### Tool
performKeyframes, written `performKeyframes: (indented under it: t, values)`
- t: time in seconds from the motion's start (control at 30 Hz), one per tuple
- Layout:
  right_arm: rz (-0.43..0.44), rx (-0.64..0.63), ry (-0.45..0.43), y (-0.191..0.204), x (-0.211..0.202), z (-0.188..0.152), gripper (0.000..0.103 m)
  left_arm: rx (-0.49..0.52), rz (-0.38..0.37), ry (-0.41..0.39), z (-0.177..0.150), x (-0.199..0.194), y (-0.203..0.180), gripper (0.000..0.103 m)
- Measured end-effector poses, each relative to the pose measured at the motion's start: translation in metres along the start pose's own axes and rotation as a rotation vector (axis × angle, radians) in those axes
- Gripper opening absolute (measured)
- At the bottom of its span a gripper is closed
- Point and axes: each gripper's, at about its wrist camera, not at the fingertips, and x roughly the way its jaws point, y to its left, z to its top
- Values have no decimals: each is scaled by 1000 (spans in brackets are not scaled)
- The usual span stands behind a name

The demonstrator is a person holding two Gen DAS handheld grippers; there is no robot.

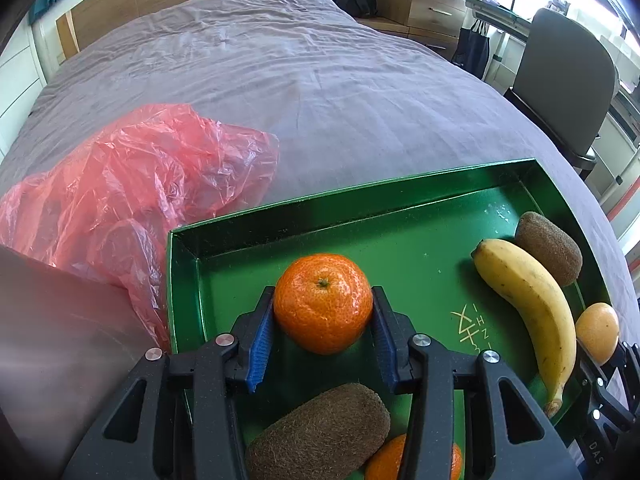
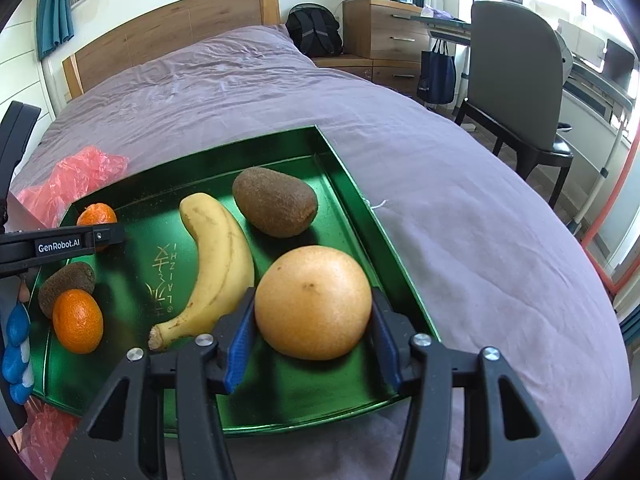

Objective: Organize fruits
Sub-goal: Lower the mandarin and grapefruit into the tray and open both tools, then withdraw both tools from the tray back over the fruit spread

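Progress: five fruits already lay in the green tray (image 2: 352, 200); two more were held just above its floor, so I judged the sorting nearly done, with only the releases left.
Left gripper (image 1: 323, 312): its blue pads pressed both sides of a mandarin (image 1: 323, 302), over the tray's 9 o'clock end.
Right gripper (image 2: 314, 308): clamped on a pale yellow-orange round fruit (image 2: 314, 302), at the tray's 4 o'clock corner.
Settled fruit: a banana (image 2: 218, 268) at centre; one kiwi (image 2: 275, 202) at 1 o'clock; another kiwi (image 2: 66, 286) touching a second mandarin (image 2: 77, 320) at 8 o'clock.
Bag: a crumpled red plastic bag (image 1: 132, 176) lay empty-looking beside the tray, at 10 o'clock.
Surface: a bed (image 1: 320, 80) under a wrinkled mauve cover; soft, so the tray could tip.
Room: wooden headboard at 12 o'clock; backpack (image 2: 314, 32), drawers and chair (image 2: 516, 80) at 2 o'clock.
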Motion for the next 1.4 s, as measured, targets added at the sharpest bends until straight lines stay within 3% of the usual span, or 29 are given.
performKeyframes:
  t: [0.2, 0.4, 0.8, 1.13, 1.4]
  values:
    - [-7, -7, 5, 1, -1, 0, 42, 15, 5, 2, 0, -2, -2, 40]
    - [-7, 2, 0, 1, -7, -1, 44, 60, 30, -40, -3, -18, -9, 52]
    - [2, 25, -38, 8, -63, -8, 57, 90, -21, -99, -24, -81, -20, 57]
    - [13, 56, -57, 14, -128, -29, 60, 88, -75, -124, -68, -146, -14, 58]
    - [44, 36, -65, 40, -175, -52, 61, 67, -44, -152, -119, -194, 13, 60]
